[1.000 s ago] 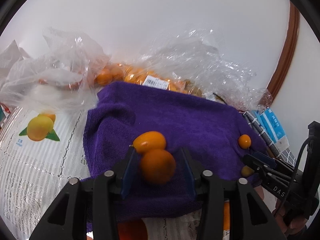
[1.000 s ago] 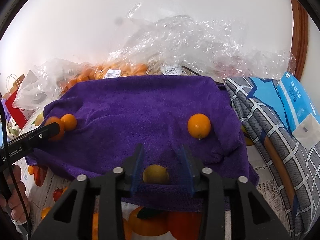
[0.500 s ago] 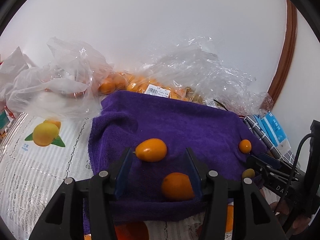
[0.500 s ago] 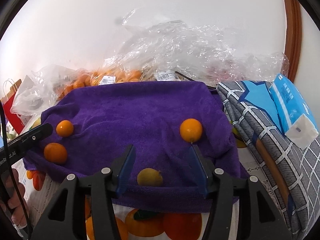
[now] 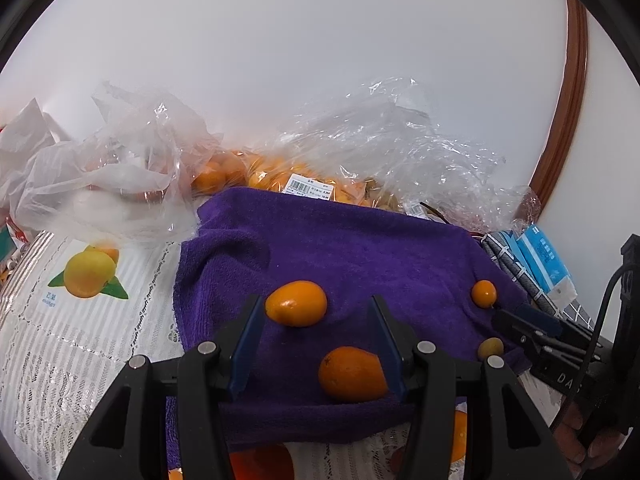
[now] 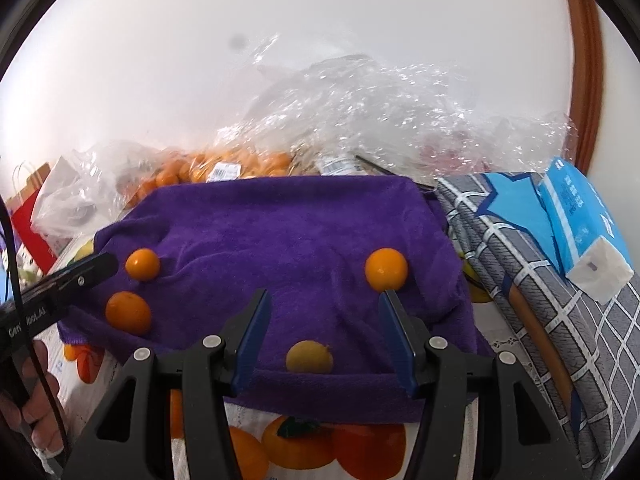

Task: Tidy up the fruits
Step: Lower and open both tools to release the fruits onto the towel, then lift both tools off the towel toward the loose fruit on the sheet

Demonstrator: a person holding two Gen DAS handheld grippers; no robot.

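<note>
A purple towel [image 5: 360, 252] [image 6: 280, 232] lies on the table with small fruits on it. My left gripper [image 5: 316, 312] is open; an orange fruit [image 5: 353, 374] rests on the towel by its right finger and another orange fruit [image 5: 296, 303] lies just ahead. My right gripper [image 6: 324, 308] is open above a yellowish fruit [image 6: 309, 357] lying on the towel's near edge. A third orange fruit [image 6: 386, 269] lies ahead of its right finger. In the right wrist view, two orange fruits [image 6: 142, 264] [image 6: 128, 313] lie at the left beside the left gripper's finger [image 6: 76, 276].
Clear plastic bags [image 5: 120, 176] [image 6: 360, 120] with many orange fruits [image 5: 224, 172] sit behind the towel against the wall. A grey checked cloth [image 6: 520, 272] and a blue tissue pack [image 6: 580, 224] lie at the right. A fruit-printed tablecloth [image 5: 80, 320] covers the table.
Both grippers opened and let go of their fruits onto the towel, then drew back and up a little. The orange fruit rolled toward the left gripper's right finger.
</note>
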